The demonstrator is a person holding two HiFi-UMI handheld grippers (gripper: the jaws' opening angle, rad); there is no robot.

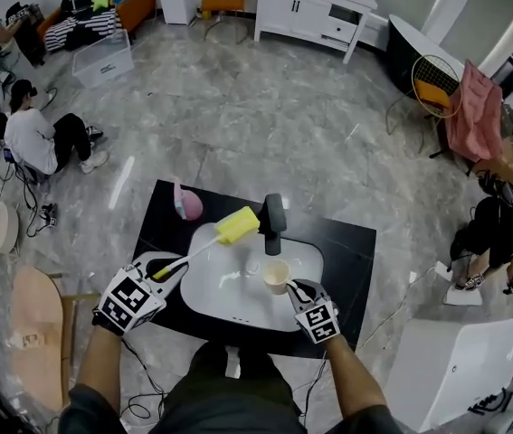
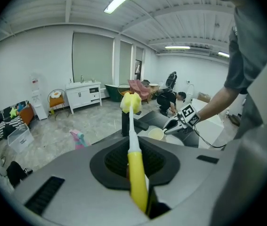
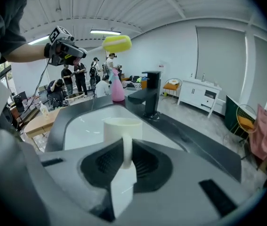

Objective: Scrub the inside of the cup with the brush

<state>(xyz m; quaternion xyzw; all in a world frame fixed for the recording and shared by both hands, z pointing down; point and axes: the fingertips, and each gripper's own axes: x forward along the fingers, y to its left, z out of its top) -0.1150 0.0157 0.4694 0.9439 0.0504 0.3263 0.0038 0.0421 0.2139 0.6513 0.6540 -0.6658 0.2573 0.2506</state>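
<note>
My right gripper (image 1: 294, 287) is shut on the handle of a cream cup (image 1: 276, 275), which it holds upright over the right part of the white sink basin (image 1: 224, 310). In the right gripper view the cup (image 3: 122, 130) stands just past the jaws. My left gripper (image 1: 161, 270) is shut on the yellow handle of a long brush (image 1: 204, 248). Its yellow sponge head (image 1: 238, 224) hangs over the basin's far edge, up and left of the cup and apart from it. In the left gripper view the brush (image 2: 133, 149) runs straight out from the jaws.
A black faucet (image 1: 273, 223) stands at the back of the basin in the black counter (image 1: 350, 265). A pink spray bottle (image 1: 186, 202) stands at the counter's back left. Several people sit on the floor at left and right, with cables nearby.
</note>
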